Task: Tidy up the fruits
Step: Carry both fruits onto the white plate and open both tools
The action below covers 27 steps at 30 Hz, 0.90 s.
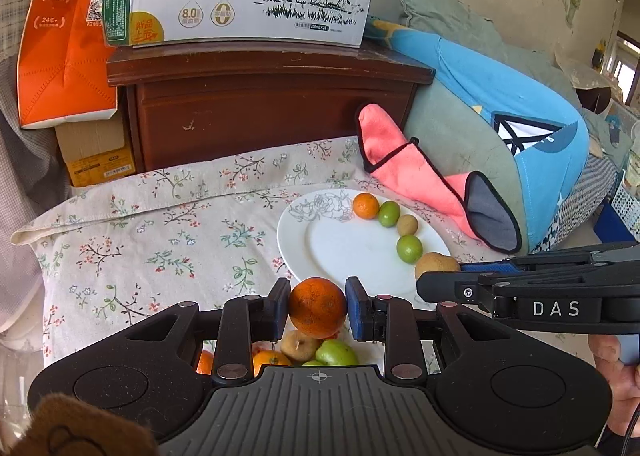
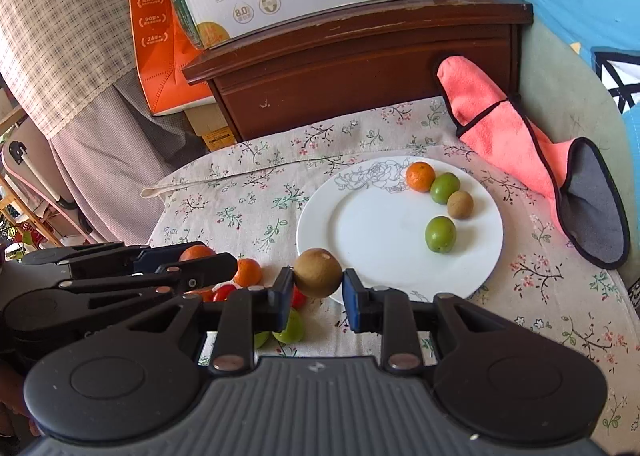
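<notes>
- Fruits were split between 2 places: a loose pile on the floral cloth at the bottom of both frames, and a curved row on the white plate at centre right of the right wrist view.
- The plate already carried 4 pieces along its right-hand rim, top to bottom: a small orange, a green fruit, a brown fruit and another green fruit.
- The left gripper was closed on an orange, pinched between its blue pads at lower centre of the left wrist view, above the pile.
- The right gripper was likewise clamped on a brown fruit, held just over the near rim of the plate at lower centre of its view.
- Judged step: both pieces lifted and on their way to the plate, neither yet set down.
- Judged next move: carry each over the bare part of the plate, lower it beside the end of the row, then part the jaws gently so the round fruit does not roll off.
</notes>
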### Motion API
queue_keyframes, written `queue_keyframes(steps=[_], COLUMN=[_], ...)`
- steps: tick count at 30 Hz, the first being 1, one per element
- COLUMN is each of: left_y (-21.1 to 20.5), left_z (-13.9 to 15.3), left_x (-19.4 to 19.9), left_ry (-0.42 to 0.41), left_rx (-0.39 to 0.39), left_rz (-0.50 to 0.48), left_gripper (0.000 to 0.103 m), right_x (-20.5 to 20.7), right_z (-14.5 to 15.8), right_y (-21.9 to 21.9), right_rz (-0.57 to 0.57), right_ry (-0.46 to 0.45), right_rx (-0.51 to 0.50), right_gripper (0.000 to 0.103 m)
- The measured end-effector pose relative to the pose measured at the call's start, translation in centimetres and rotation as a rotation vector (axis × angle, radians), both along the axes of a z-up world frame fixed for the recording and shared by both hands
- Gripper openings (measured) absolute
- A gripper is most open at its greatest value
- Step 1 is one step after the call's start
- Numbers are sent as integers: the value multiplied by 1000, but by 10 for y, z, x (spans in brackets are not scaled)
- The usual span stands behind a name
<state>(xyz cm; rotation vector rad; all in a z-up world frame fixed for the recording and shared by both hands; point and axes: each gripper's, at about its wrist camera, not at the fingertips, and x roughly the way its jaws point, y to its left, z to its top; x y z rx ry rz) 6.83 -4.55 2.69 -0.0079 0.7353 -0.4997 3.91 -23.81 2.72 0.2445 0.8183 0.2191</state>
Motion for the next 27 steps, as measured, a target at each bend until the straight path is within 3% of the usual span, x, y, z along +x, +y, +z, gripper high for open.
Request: queue_keyframes(steps=[12,27], left_y=[-15,-42], left_z=[-3,-32], left_x=[41,84], left_ry=[35,91], left_rx=[9,29], left_rz=[24,-14], left_gripper=[27,27], right_x=[15,42], right_z=[1,-31], right_y=[-21,-29], right_rz=[-122,-197], right_ry=[19,136], right_rx=[18,62], right_gripper=[27,27])
